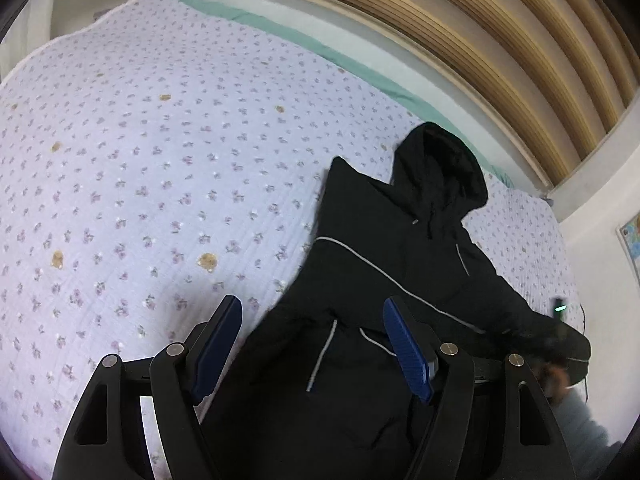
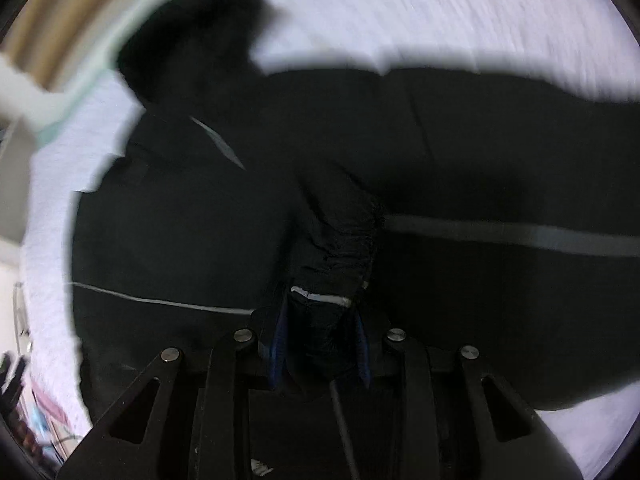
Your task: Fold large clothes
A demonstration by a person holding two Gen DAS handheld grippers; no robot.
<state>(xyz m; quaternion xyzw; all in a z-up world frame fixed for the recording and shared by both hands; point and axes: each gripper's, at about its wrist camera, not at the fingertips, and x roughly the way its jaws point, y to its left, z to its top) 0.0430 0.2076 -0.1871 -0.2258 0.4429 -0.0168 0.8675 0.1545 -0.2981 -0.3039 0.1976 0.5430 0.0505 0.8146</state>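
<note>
A: Right gripper [image 2: 320, 336] grasps the cuff [image 2: 320, 300]; left gripper [image 1: 312, 344] hangs released above the jacket [image 1: 392, 248] on the bed [image 1: 160, 160].
B: Lay the sleeve flat toward 12 o'clock, no twist.

Bed covered by lilac floral quilt [image 1: 160, 180], mint sheet edge [image 1: 280, 24] along far side. White wall [image 1: 360, 32] behind, ribbed wooden panel [image 1: 480, 32] above. Poster [image 1: 632, 240] at right.
</note>
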